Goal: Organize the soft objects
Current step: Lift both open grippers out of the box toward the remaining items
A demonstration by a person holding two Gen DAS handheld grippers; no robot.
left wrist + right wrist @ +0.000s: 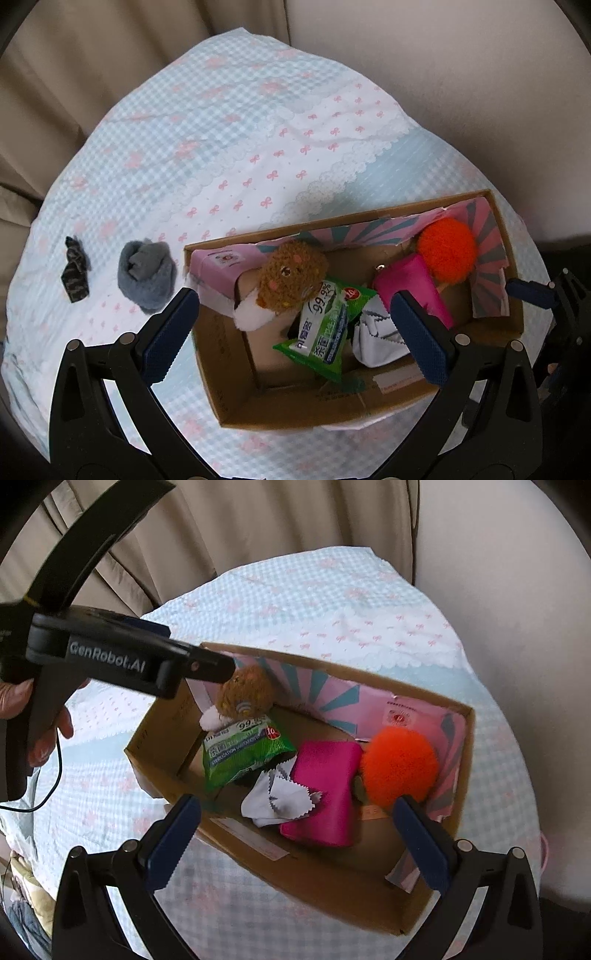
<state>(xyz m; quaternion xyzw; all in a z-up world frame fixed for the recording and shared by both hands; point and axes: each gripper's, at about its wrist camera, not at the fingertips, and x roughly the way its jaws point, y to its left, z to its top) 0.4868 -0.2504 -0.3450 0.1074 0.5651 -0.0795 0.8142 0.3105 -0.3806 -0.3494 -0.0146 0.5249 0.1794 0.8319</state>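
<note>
A cardboard box (236, 384) (325, 882) stands on the checked cloth. In it lie a brown plush toy (291, 277) (245, 696), a green wipes packet (325, 332) (242, 751), a white cloth (373, 339) (273, 799), a magenta pouch (410, 280) (323, 792) and an orange pompom (448, 249) (399, 766). A rolled grey sock (147, 273) and a small dark patterned cloth (75, 269) lie on the cloth left of the box. My left gripper (295, 328) is open and empty above the box. My right gripper (297, 834) is open and empty above the box's near side.
The table wears a blue checked cloth with pink bows (221, 147) (332, 602). Beige curtains (92, 55) hang behind. The left gripper's body (110, 657) and the hand holding it show at left in the right wrist view. The right gripper's fingertip (532, 291) shows at the left view's right edge.
</note>
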